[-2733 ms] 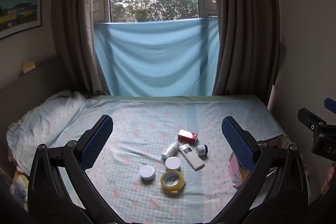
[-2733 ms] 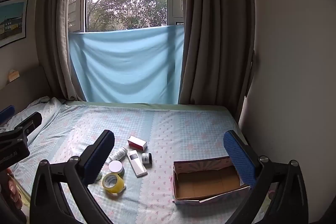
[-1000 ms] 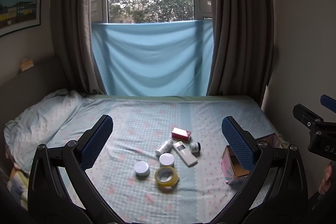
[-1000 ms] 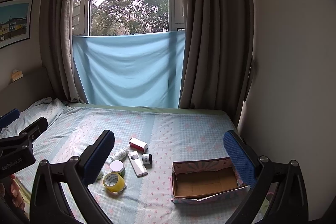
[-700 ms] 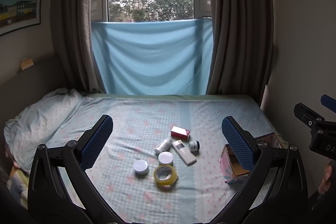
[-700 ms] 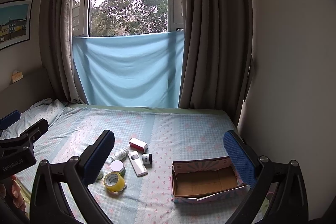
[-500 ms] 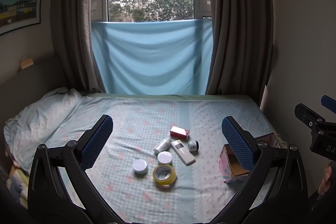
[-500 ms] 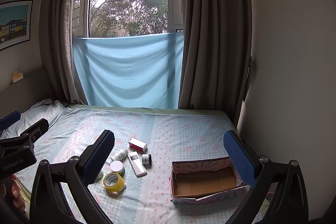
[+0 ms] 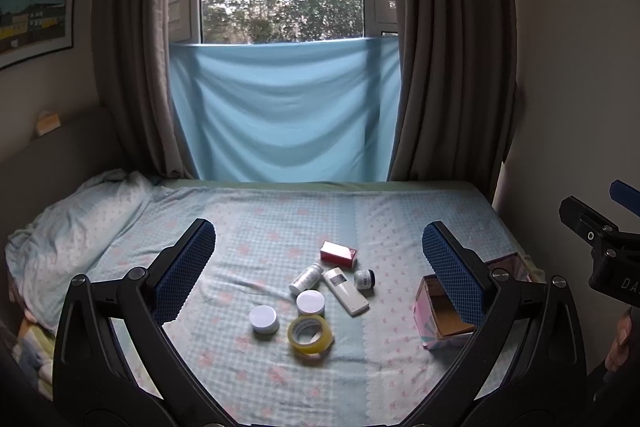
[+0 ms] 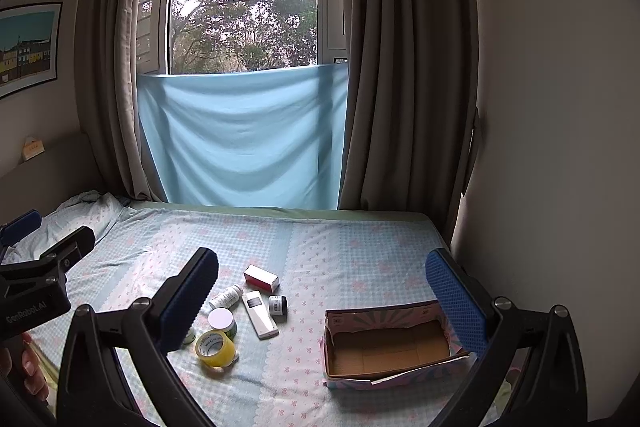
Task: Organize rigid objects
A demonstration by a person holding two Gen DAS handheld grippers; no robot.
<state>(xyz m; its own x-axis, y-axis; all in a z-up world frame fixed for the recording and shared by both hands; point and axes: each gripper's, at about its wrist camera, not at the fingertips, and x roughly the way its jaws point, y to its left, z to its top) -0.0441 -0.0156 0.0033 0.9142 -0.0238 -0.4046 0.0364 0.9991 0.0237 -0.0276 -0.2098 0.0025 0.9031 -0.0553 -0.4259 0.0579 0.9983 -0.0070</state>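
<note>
Overhead, both grippers hang above a bed with their jaws wide apart and nothing between them.

Nearest, the left gripper (image 9: pixel 318 267) and the right gripper (image 10: pixel 322 297) frame the patterned sheet (image 9: pixel 260 227); the rigid objects lie in a loose cluster (all resting on the bed, none held). Closest is a yellow tape roll (image 9: pixel 310 333), with a white-lidded jar (image 9: pixel 263 319) just left of it and a second jar (image 9: pixel 310 303) touching its far side. Beyond these lie a white remote (image 9: pixel 345 291), a small bottle on its side (image 9: pixel 305 279), a little dark jar (image 9: pixel 364 279) and, farthest, a red-and-white box (image 9: pixel 338 254). Well to the right sits an open cardboard box (image 10: pixel 390 345), seemingly empty. Farther back, blue cloth (image 10: pixel 244 135) hangs across the window between brown curtains (image 10: pixel 408 67).
</note>
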